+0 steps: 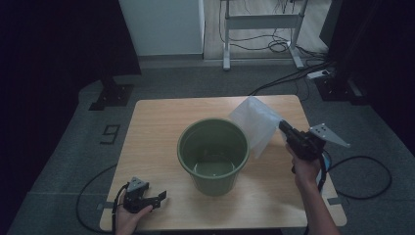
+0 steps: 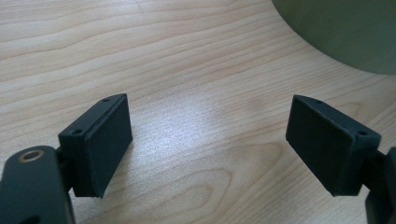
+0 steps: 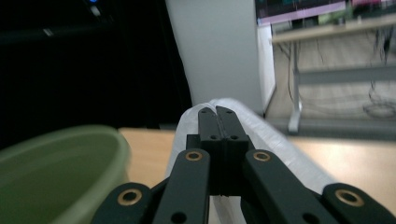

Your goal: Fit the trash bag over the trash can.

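Your right gripper (image 1: 284,126) is clamped on the clear bag (image 1: 254,122), held up just right of the green bin (image 1: 213,155) and not yet over its rim, so lining seems barely begun, while your left gripper (image 1: 159,198) rests spread apart near left.

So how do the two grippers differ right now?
The left gripper is open, jaws wide apart with bare table between them; the right gripper is shut on a clear plastic bag. The left sits low at the table's near edge, holding nothing; the right is raised beside the green bucket, the bag hanging by its rim. Both are black, two-jawed and hand-held.
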